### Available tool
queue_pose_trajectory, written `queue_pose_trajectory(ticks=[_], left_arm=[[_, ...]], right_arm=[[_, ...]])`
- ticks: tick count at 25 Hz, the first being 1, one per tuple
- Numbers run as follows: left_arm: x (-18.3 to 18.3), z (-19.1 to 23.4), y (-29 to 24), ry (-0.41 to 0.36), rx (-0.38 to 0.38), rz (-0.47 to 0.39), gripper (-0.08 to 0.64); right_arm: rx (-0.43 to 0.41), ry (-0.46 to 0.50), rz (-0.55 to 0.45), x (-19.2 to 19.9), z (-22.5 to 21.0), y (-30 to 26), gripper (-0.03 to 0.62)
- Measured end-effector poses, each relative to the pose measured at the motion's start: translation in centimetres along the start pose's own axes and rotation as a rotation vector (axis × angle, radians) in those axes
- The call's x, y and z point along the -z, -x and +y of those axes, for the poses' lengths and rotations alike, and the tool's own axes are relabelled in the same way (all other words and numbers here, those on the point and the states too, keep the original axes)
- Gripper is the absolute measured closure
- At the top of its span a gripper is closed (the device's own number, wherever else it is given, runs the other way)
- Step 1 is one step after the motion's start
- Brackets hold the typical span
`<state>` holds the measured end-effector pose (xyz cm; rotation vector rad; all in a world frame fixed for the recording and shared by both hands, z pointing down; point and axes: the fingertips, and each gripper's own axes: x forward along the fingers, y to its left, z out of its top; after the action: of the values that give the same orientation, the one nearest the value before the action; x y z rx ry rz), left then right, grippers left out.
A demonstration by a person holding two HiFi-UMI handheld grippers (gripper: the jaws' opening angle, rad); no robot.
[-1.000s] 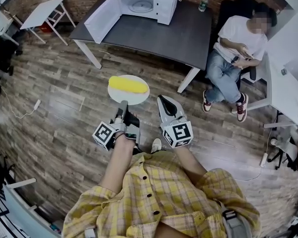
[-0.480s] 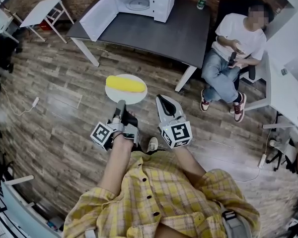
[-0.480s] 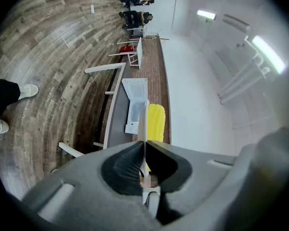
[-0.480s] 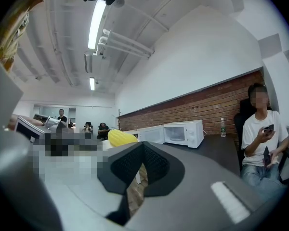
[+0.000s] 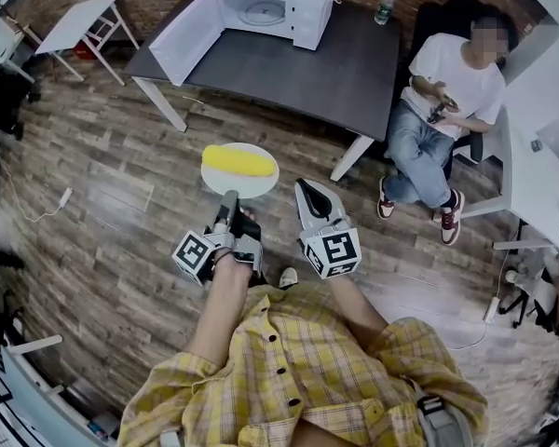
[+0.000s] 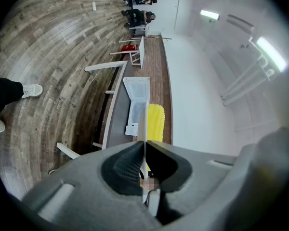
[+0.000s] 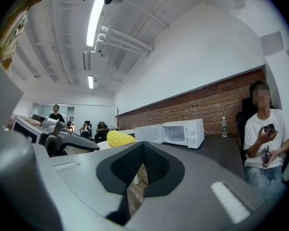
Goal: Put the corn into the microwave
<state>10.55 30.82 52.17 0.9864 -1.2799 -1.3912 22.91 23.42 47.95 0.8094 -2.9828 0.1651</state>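
the left gripper [image 5: 229,201] is pinched shut on the near rim of a white plate [image 5: 252,186], held out level in front of the carrier. the corn [image 5: 238,162] lies across that plate, well short of the microwave. the right gripper [image 5: 305,190] rides just beside the plate's right edge, jaws closed together on nothing.

this looks like the carrying step: the corn is on its way across the room and not yet at the table. between here and there is bare wood floor [image 5: 121,194], with plenty of room to walk straight ahead.

next, i'd say, the plate has to come up over the near edge of the dark table [image 5: 326,73] and go level into the microwave [image 5: 309,17], whose cavity stands open toward us. the door [image 5: 188,37] swings out over the table's left end, so the approach wants to keep right of it. a one-sided pinch could let the plate tip and the corn roll.

a seated person [image 5: 438,91] is close by the table's right end, and a bottle [image 5: 384,6] stands at its far corner. both are clear of the path.
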Motion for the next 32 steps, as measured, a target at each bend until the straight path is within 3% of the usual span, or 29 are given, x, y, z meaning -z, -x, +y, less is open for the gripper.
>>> queue_pose_trajectory(ticks=[10,22,29,32], left_arm=[[-4.4,-0.2,-8.7,0.01,0.01,0.031,0.54],[-12.2,-3.9,-21.6,-0.029,0.003,0.119,0.538],[-16.0,-4.2,-26.2,-0.067,-0.044,0.185,0.538],[-17.3,-4.8,-28.3,-0.046,-0.034,0.202,0.538]], right_arm=[[0.019,0.008,-0.006,-0.3,-2.9,-8.8,0.588],[0.124,0.002,0.005,-3.4,-6.6,-22.3,0.588],[0.181,-0.004,0.014,-4.4,-7.3,-27.9,0.588],[0.205,-0.006,0.015,-4.8,-7.7,-30.1,0.588]])
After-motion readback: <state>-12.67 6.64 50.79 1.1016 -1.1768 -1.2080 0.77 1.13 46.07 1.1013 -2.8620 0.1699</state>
